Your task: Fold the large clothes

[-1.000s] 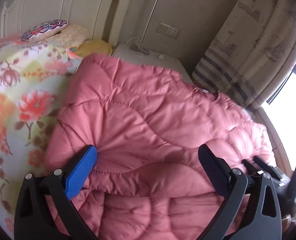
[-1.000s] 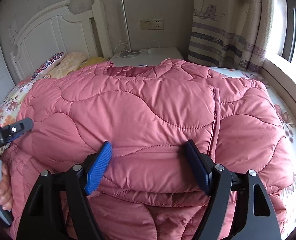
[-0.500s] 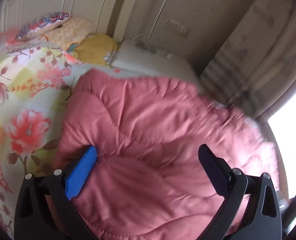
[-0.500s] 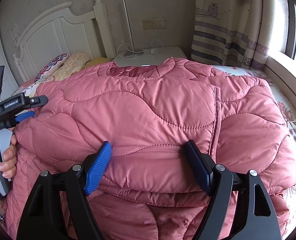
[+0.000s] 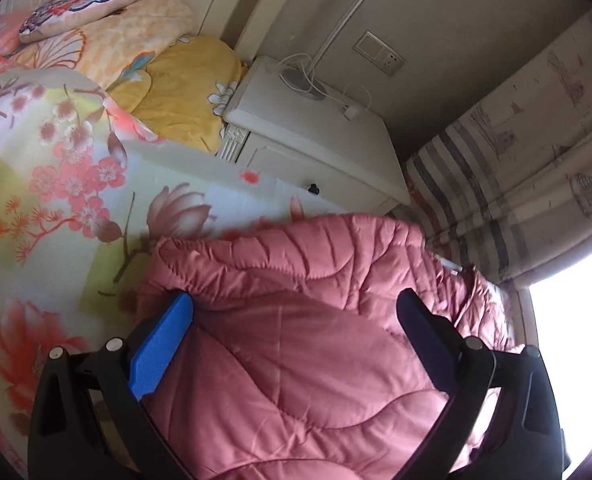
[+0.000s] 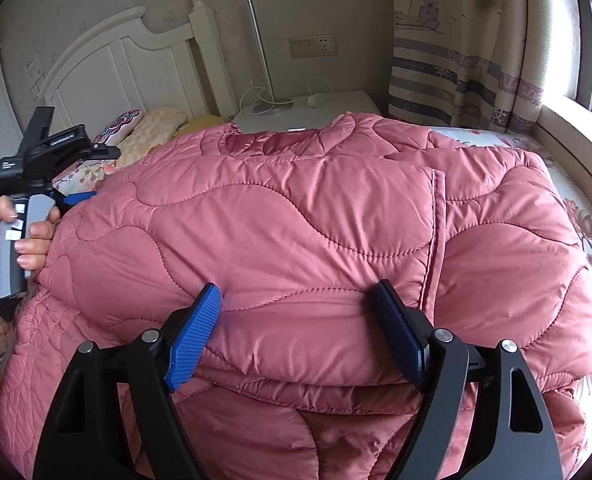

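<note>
A pink quilted padded coat [image 6: 296, 232] lies folded in thick layers on the bed. My right gripper [image 6: 296, 300] is open, its jaws wide apart against the near folded edge of the coat. My left gripper [image 5: 296, 308] is open above the coat's [image 5: 296, 360] left side, with nothing between its jaws. In the right wrist view the left gripper [image 6: 76, 196] is held in a hand at the coat's far left edge, raised.
The bed has a floral sheet [image 5: 56, 200] and pillows [image 5: 96, 20] by a white headboard [image 6: 116, 64]. A white nightstand [image 5: 316, 132] with a lamp and cable stands beyond. Striped curtains [image 6: 468, 60] and a window sill are at the right.
My left gripper has lifted off the coat's left side and tilted up toward the nightstand. My right gripper has stayed at the near edge.
</note>
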### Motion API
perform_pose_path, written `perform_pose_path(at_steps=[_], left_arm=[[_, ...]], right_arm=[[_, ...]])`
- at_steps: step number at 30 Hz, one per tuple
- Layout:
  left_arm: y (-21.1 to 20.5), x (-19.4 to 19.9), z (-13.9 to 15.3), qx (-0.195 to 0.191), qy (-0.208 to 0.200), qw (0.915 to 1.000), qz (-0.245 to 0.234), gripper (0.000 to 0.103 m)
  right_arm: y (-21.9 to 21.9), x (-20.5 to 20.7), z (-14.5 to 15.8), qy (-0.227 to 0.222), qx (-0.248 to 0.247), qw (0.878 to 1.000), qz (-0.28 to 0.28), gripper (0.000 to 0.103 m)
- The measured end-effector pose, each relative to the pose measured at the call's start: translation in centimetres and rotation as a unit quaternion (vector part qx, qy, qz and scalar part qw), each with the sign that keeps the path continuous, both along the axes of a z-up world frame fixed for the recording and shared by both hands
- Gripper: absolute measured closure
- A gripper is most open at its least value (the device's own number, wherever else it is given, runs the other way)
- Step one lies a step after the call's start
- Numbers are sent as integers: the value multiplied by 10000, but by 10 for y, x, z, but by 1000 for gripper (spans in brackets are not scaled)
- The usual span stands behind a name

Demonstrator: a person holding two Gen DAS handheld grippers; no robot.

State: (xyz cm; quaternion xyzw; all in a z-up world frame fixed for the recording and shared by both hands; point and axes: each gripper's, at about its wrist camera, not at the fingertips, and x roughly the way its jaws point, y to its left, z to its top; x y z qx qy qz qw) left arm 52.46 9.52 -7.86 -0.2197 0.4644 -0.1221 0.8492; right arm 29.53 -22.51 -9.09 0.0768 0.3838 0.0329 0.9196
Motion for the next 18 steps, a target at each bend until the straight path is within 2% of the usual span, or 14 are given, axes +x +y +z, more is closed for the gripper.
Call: perform_pose_path(at_steps=[2, 4, 5, 7, 8, 9, 10, 12, 14, 16, 18], left_arm=[[7, -4, 14, -338, -249, 9991, 109, 3], [12, -4, 18, -451, -387, 9980, 230, 3], [13, -2, 17, -390, -369, 9982, 268, 2], [11, 4, 5, 49, -246, 9992, 321, 2], [10, 8, -8, 423, -111, 9983, 388, 2], [11, 12, -17, 593, 64, 9973, 433, 4], [12, 8, -19, 638, -101, 9969, 438, 2], [15, 0, -15, 596, -69, 9961, 646, 3], [15, -19, 0, 531, -435, 9944, 805, 3], [4, -51, 24, 792, -1083, 9881, 749, 3], [-11, -80, 38, 1041, -1561, 9808, 532, 2]], right_arm=[[-1, 0, 0, 3, 20, 10000, 5, 26], [-2, 0, -1, 10, 59, 10000, 16, 26], [-2, 0, -1, 12, 67, 10000, 21, 25], [-2, 1, -1, 9, 62, 10000, 20, 25], [-2, 1, -1, 8, 62, 10000, 21, 25], [-2, 1, -1, 7, 65, 10000, 19, 25], [-2, 1, -1, 6, 67, 10000, 22, 25], [0, 1, -1, 4, 67, 10000, 51, 24], [-1, 1, -1, 7, 69, 10000, 39, 24], [-2, 2, -2, 13, 93, 9999, 44, 24], [-2, 2, -1, 10, 81, 10000, 47, 24]])
